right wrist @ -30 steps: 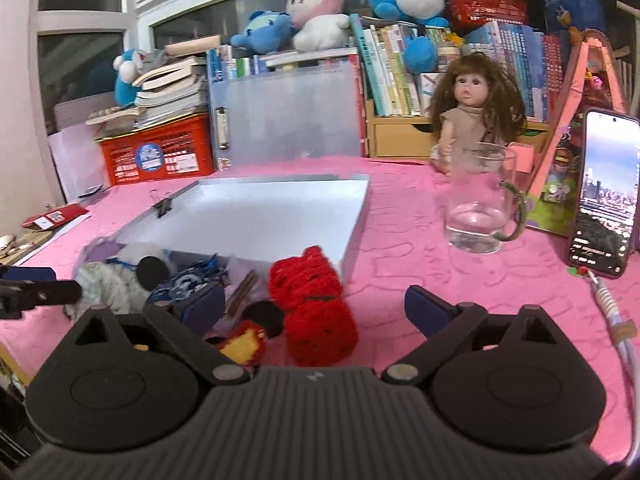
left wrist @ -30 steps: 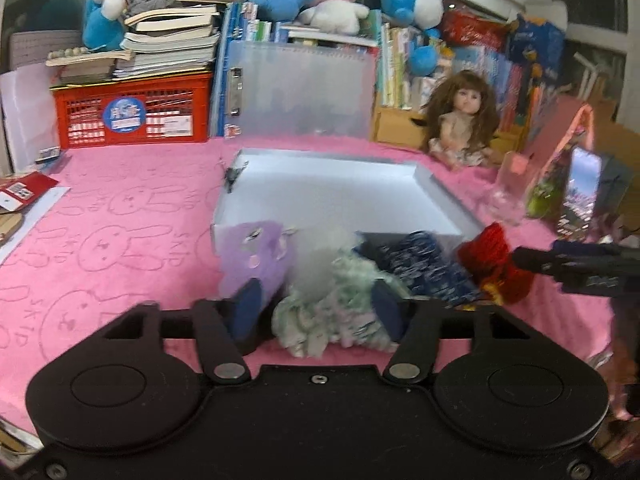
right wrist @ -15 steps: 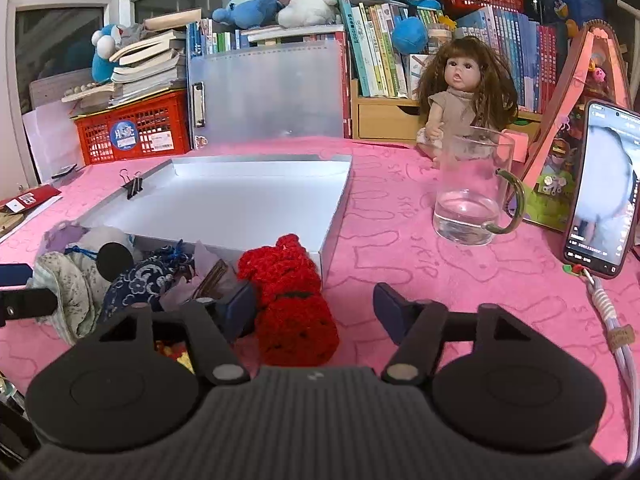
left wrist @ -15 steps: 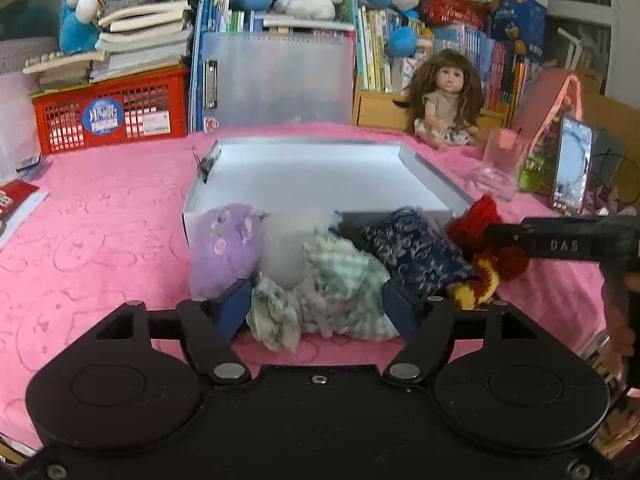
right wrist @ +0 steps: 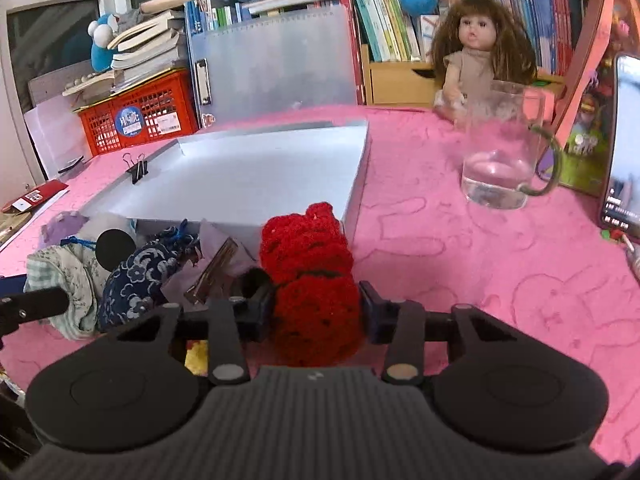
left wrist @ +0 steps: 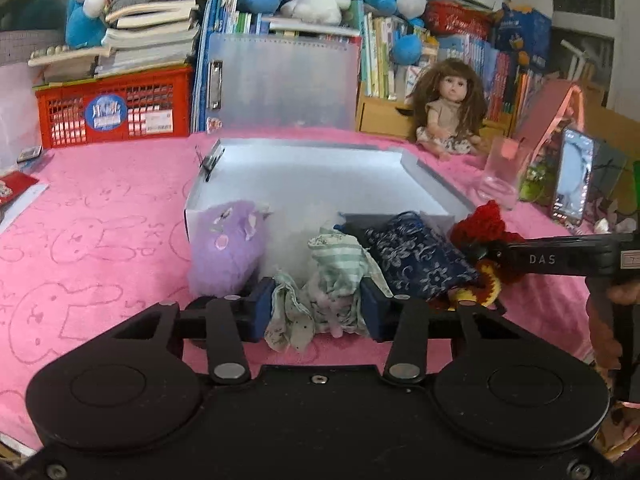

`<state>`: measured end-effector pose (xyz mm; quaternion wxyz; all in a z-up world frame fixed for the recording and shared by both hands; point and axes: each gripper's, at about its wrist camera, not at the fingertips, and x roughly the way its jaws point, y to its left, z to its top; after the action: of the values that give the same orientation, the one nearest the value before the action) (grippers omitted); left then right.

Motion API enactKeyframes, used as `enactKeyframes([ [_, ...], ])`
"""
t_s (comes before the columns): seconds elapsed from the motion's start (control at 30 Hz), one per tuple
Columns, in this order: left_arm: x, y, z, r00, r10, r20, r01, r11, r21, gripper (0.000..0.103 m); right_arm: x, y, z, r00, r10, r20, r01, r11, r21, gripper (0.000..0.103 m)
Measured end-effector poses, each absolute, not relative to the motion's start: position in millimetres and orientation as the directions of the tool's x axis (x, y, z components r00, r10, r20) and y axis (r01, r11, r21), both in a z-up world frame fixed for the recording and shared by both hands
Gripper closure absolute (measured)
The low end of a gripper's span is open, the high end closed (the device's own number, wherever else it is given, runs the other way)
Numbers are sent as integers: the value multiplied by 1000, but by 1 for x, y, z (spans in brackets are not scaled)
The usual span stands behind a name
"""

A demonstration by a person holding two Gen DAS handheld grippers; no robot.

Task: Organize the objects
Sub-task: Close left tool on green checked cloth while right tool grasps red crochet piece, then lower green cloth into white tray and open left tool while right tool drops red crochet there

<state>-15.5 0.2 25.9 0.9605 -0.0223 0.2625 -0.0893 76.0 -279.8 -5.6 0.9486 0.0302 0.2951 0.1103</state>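
Soft toys and pouches crowd the counter (left wrist: 100, 208) just outside the empty grey tray (left wrist: 312, 176), presumably their destination. Left gripper (left wrist: 316, 306) fingers are closing around the green checked cloth bundle (left wrist: 332, 276); right gripper (right wrist: 316, 308) fingers are closing on the red crochet toy (right wrist: 312, 280) (both squashy, so wide bites suit).

toys (left wrist: 328, 264) before tray (left wrist: 436, 184), doll (left wrist: 448, 108) behind

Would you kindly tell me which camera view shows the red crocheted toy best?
The right wrist view: the red crocheted toy fills the centre, between the closing jaws of the right gripper. The left wrist view shows it only at the right edge, partly behind that gripper.
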Motion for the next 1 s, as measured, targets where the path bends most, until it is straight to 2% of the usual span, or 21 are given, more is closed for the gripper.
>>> enactKeyframes([
  [0.3,-22,7,53,873,-221,-435,185,975,-125,61,62,-277,21,850,214,-481,-216,975,52,57],
  [0.6,22,39,84,850,-265,-454,163,954,-252,61,77,-287,40,836,249,-489,-212,968,132,57],
  [1.0,108,43,109,841,-266,-471,128,944,-304,60,151,-297,63,753,329,-569,-181,936,302,56],
])
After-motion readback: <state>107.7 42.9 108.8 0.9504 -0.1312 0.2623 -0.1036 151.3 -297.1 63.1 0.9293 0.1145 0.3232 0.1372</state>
